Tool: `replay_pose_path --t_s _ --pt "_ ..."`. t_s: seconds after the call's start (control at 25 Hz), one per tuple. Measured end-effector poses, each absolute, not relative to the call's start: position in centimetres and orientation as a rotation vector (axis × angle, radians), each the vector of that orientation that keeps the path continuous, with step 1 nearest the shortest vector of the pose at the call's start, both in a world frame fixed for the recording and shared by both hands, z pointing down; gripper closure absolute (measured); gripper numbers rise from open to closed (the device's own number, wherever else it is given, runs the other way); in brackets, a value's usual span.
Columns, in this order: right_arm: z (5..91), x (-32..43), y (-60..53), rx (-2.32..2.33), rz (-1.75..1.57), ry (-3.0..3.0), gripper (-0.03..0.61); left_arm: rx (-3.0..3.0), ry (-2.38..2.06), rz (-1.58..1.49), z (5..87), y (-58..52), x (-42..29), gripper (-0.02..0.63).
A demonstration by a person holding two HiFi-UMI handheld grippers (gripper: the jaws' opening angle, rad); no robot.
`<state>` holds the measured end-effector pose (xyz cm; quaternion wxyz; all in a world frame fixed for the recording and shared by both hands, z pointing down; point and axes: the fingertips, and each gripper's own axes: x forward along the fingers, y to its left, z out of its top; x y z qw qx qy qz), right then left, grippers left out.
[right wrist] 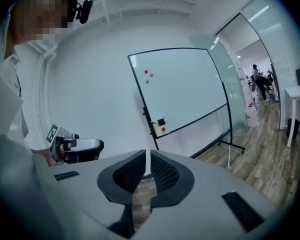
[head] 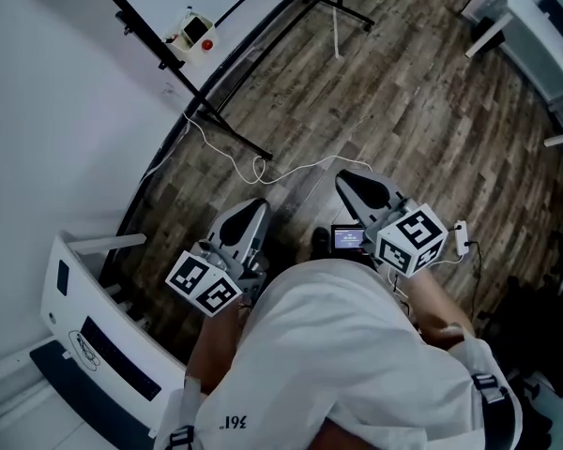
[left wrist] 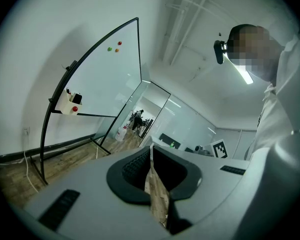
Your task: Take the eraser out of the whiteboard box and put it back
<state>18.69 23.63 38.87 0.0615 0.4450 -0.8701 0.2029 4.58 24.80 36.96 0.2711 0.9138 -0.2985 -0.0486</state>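
Note:
The whiteboard (right wrist: 185, 89) stands on a black frame by the white wall. A small white box (right wrist: 160, 125) with a red dot hangs at its lower left edge, and a black eraser (right wrist: 161, 121) sits in it. The same box (head: 192, 34) shows far ahead in the head view, and the box (left wrist: 70, 104) with the eraser (left wrist: 77, 98) is small in the left gripper view. My left gripper (head: 256, 204) and right gripper (head: 345, 178) are held side by side in front of the person, well short of the board. Both are shut with nothing between the jaws.
A white cable (head: 263, 169) lies looped on the wood floor below the board's black legs (head: 235, 137). A white appliance (head: 94, 336) stands at the lower left by the wall. A white desk (head: 535, 26) is at the far right. Wood floor lies between me and the board.

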Motion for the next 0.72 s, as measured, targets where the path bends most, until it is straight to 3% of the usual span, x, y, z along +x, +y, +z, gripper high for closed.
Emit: replay_pose_path --t_s 0.16,0.36,0.72 --pt "38.8 21.1 23.0 1.383 0.591 -2.615 0.546 2.45 -0.84 -0.13 37.0 24.3 5.3 0.607" --pt "39.5 23.1 22.4 1.397 0.609 -2.612 0.488 2.44 -0.868 -0.128 37.1 24.0 6.5 0.607" --pt "40.4 23.8 20.2 1.355 0.633 -2.64 0.486 2.408 -0.932 -0.116 37.3 22.9 6.6 0.607"
